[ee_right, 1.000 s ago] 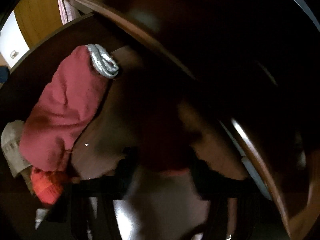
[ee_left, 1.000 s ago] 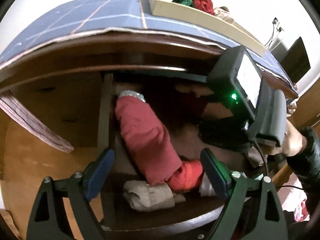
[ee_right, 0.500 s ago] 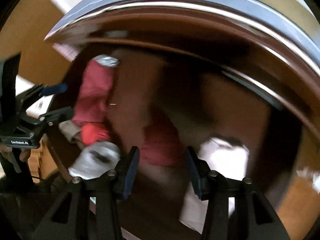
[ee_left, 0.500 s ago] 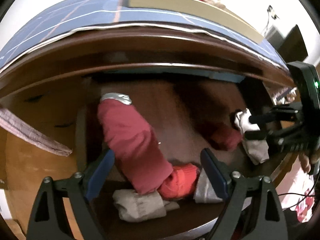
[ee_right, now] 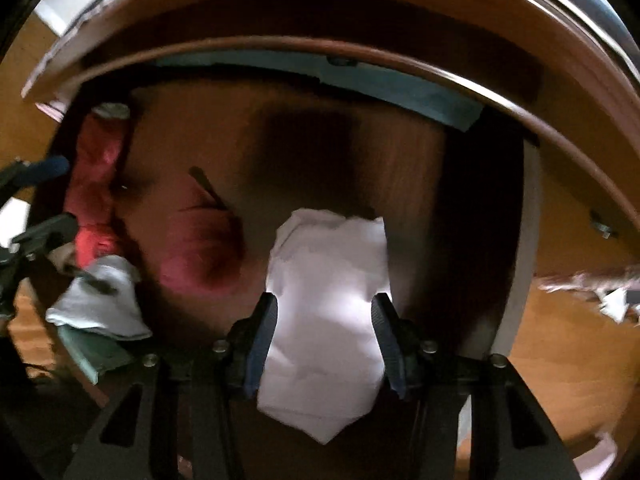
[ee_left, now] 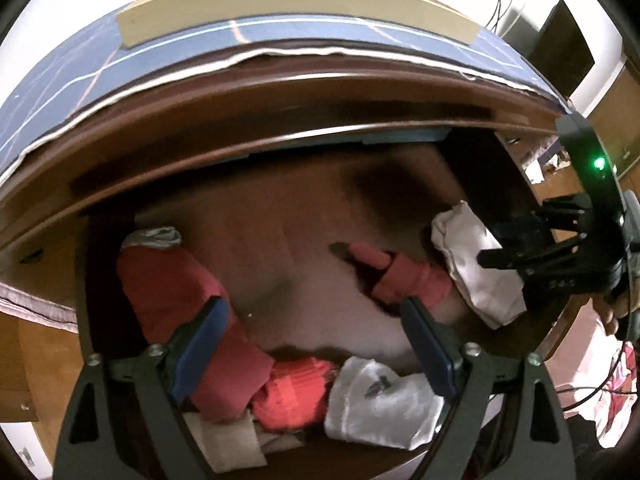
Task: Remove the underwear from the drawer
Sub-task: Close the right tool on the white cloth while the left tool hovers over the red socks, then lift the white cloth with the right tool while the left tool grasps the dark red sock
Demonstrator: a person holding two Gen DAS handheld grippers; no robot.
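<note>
Right gripper (ee_right: 324, 332): jaws spread, white underwear (ee_right: 326, 312) between them, contact unclear.
Left gripper (ee_left: 312, 344): spread wide above red garments (ee_left: 188, 320).
Underwear: inside open wooden drawer (ee_left: 280, 240), right side.

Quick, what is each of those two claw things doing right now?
Left gripper: open, holding nothing, above the clothes in the drawer.
Right gripper: open, its fingers either side of the white underwear; not clamped.
</note>
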